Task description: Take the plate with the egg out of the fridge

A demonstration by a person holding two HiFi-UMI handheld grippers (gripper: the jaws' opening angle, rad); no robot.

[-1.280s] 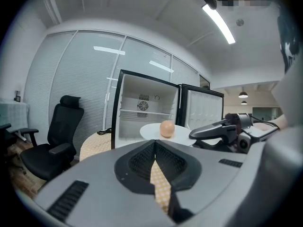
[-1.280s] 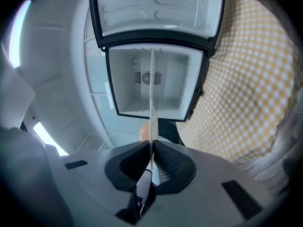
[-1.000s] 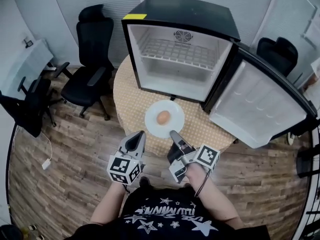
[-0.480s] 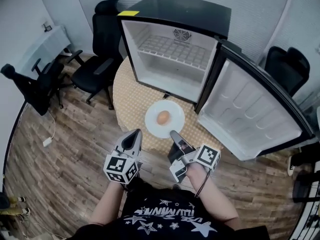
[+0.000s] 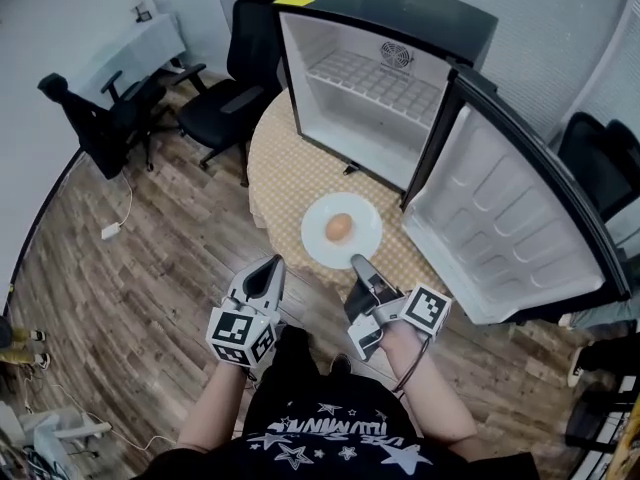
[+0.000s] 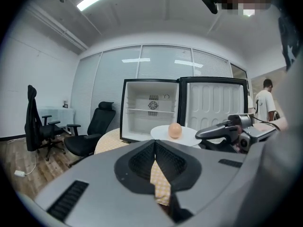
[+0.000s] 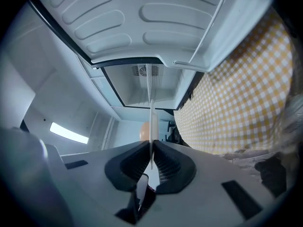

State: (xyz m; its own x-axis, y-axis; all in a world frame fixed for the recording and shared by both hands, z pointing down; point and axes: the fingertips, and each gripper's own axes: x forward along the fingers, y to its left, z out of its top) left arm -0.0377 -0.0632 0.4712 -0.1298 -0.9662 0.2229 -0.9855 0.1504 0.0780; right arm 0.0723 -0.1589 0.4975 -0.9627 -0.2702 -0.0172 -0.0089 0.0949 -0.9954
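Note:
A white plate [image 5: 320, 243] with a brown egg [image 5: 339, 227] on it hangs level over the near edge of the round checked table [image 5: 285, 173]. It is outside the open black fridge [image 5: 380, 88]. My right gripper [image 5: 358, 263] is shut on the plate's near rim. In the right gripper view that rim [image 7: 151, 122] runs edge-on between the jaws, with the egg [image 7: 144, 131] behind it. My left gripper [image 5: 272, 265] floats to the left of the plate, shut and empty. In the left gripper view the plate [image 6: 189, 135], the egg [image 6: 174, 130] and the right gripper [image 6: 201, 135] show ahead.
The fridge door [image 5: 500, 218] stands wide open on the right, close beside the plate. The fridge's wire shelf [image 5: 375, 78] is bare. Black office chairs [image 5: 225, 103] stand left of the table and one [image 5: 605, 158] at the far right. A white desk [image 5: 130, 48] is at the back left.
The plate with the egg, held in my right gripper, has drawn back from the fridge opening toward the table's near edge. My left gripper has moved along beside it. Both stay shut.

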